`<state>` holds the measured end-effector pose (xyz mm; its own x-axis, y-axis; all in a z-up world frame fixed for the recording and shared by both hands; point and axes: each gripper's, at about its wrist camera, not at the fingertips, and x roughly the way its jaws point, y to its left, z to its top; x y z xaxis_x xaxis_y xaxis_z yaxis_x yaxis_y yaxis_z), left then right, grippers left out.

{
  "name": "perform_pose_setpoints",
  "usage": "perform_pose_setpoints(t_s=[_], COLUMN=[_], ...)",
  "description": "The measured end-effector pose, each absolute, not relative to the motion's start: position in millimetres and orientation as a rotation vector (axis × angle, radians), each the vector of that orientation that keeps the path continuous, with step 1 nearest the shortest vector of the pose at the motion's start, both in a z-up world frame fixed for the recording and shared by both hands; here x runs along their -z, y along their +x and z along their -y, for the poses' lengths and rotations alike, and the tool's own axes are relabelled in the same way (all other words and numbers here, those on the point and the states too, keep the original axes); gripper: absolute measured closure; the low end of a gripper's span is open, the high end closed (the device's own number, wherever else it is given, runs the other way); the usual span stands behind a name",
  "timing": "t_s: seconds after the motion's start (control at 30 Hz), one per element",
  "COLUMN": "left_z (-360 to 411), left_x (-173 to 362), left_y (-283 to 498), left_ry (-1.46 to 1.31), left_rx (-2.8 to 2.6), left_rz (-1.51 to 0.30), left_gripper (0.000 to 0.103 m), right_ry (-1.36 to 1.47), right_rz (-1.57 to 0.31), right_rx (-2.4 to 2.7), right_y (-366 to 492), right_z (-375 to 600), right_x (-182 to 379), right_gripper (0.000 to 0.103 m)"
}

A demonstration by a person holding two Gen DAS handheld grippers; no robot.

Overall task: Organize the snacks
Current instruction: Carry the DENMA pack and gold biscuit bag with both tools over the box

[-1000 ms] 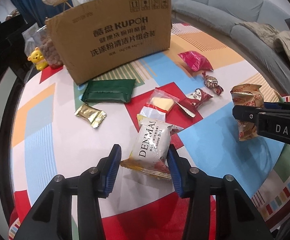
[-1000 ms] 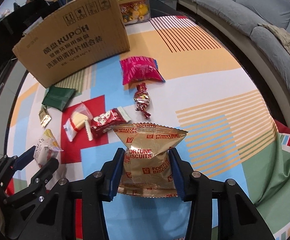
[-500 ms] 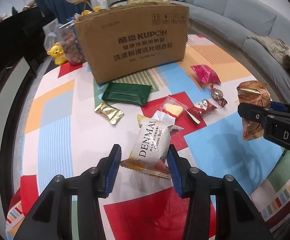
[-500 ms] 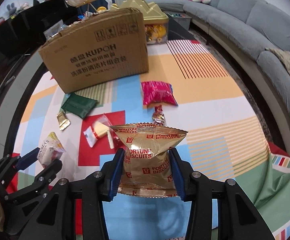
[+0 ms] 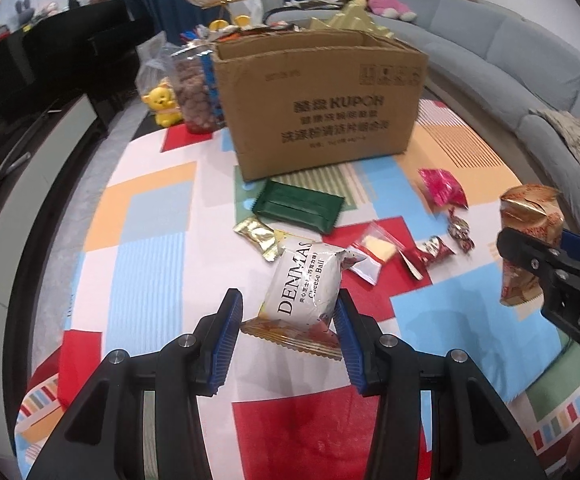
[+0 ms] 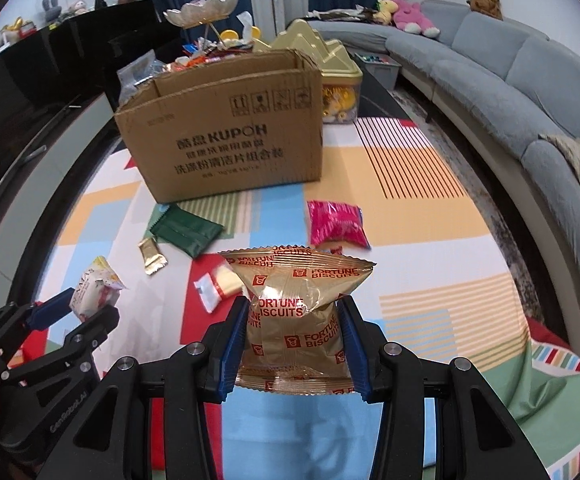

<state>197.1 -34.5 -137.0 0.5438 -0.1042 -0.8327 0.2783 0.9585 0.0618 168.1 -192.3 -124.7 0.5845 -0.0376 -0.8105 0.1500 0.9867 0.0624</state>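
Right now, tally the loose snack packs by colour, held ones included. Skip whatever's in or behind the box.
Gold: 2, the Fortune Biscuits pack and the small gold sachet
White: 1, the Denmas pack
Green: 1, the green packet
Pink: 1, the pink bag
Red: 2, the red wrapper and the twisted candy
Clear: 1, the clear pouch
Total: 8

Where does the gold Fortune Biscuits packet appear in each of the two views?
Left wrist view: the Fortune Biscuits packet is at the right edge, held in the right gripper.
Right wrist view: packet at lower centre, between the gripper's fingers.
Shared landmark: the cardboard box.
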Motion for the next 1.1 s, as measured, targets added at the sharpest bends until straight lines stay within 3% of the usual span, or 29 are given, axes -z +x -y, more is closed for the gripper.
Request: perform_pose_setpoints(t_s=[1.1], left_z=[46], left_x=[46], left_y=[241], left_ry=[0.071], left_rx=[0.098], left_rz=[-0.784], left_gripper=[0.057], right_ry=[0.055], right_rz=[-0.740], right_rx=[0.049], right_y=[209], right_z=[186], right_x=[43], right_gripper=[0.057])
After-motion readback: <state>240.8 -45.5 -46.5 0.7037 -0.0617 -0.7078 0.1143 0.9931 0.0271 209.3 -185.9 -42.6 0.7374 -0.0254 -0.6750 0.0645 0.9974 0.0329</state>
